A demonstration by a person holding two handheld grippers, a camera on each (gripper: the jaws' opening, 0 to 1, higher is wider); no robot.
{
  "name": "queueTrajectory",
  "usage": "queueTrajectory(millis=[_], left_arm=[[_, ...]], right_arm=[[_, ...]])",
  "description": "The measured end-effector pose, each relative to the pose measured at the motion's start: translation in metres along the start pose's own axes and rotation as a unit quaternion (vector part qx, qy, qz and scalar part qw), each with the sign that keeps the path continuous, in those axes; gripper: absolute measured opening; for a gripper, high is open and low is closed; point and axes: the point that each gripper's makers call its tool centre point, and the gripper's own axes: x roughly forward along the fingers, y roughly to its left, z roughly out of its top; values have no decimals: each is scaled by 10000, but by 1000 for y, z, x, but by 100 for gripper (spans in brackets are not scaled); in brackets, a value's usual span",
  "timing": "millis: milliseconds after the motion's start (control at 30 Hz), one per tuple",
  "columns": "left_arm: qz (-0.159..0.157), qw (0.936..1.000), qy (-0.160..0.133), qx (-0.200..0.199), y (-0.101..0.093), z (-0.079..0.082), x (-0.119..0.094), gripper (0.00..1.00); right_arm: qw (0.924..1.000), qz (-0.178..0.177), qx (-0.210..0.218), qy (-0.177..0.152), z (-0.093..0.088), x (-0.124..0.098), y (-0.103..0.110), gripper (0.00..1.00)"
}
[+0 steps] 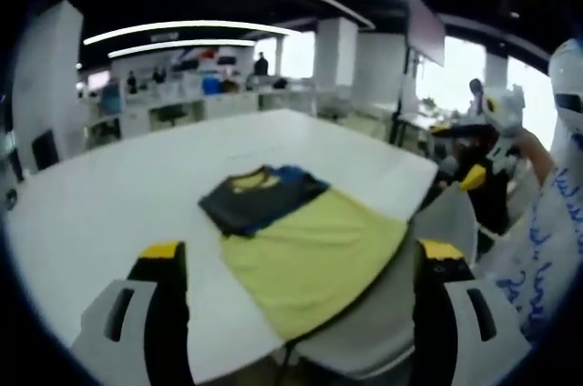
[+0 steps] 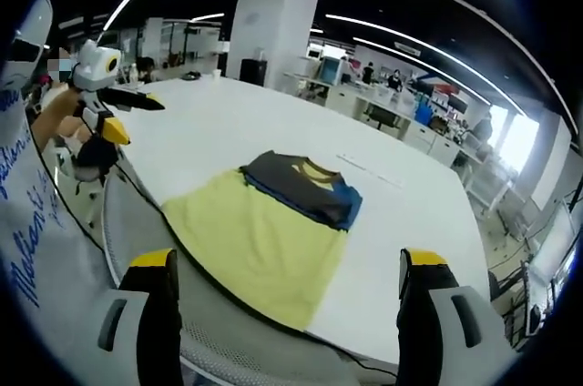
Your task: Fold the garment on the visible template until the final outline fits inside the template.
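Tongs on the left [image 1: 296, 263] stand wide apart and hold nothing, hovering short of the near edge of the white counter [image 1: 118, 195]; the right tongs [image 2: 287, 268] are likewise spread wide and bare. Beyond them the garment [image 1: 296, 231], yellow with a dark grey and blue folded upper part, lies flat on the counter, its lower hem reaching over the near edge. A mesh chair back [image 2: 264, 350] sits just below that edge.

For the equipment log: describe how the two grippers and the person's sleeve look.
The left gripper has two chunky jaws, white-grey shells over black inner faces, each capped by a yellow tip. The right gripper looks the same, also with slotted white shells. The sleeve is white with blue handwritten-style lettering.
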Motion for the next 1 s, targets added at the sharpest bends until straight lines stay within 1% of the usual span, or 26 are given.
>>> queueTrajectory(millis=[33, 67, 133, 200, 300, 433, 500, 567, 600, 667, 733, 800, 867, 933, 967, 1000], left_arm=[[21, 10000, -4, -8, 0, 0, 0, 100], [103, 9999, 28, -105, -1, 0, 1, 100], [185, 9997, 53, -136, -5, 0, 3, 100], [234, 9994, 144, -189, -8, -3, 6, 100], [327, 9987, 293, -242, -11, -9, 10, 100], [452, 9974, 432, -365, -14, -18, 13, 100], [555, 9961, 530, -447, -13, -25, 14, 100], [639, 9945, 667, -499, -11, -34, 16, 99], [650, 9930, 819, -554, -11, -42, 17, 99], [573, 9921, 962, -560, -12, -51, 20, 96], [564, 9907, 1015, -703, -13, -58, 24, 95], [503, 9897, 1060, -820, -15, -65, 27, 91], [445, 9863, 1183, -1056, -17, -74, 30, 88], [464, 9856, 1202, -1094, -15, -80, 33, 87], [487, 9839, 1284, -1144, -14, -84, 32, 86], [468, 9837, 1326, -1122, -13, -88, 33, 84]], right_arm=[[10000, 86, 36, 14, -2, 1, -3, 100], [9999, 120, 44, 42, -4, 1, -5, 100], [9998, 170, -36, 37, -5, 0, -10, 100], [9996, 289, -11, 4, -7, 0, -14, 100], [9993, 363, -44, 25, -11, 0, -20, 100], [9989, 457, -60, 91, -20, 4, -32, 100], [9983, 554, -78, 170, -27, 7, -35, 100], [9977, 654, -44, 158, -31, 11, -36, 100], [9974, 706, 8, 130, -33, 13, -36, 100], [9968, 764, 162, 176, -42, 18, -36, 100], [9965, 772, 147, 274, -51, 21, -36, 100], [9958, 820, 142, 393, -60, 23, -34, 99], [9952, 867, 198, 413, -65, 24, -32, 97], [9947, 892, 300, 421, -69, 26, -30, 97], [9947, 883, 307, 429, -71, 27, -31, 97], [9949, 854, 307, 449, -73, 28, -31, 96]])
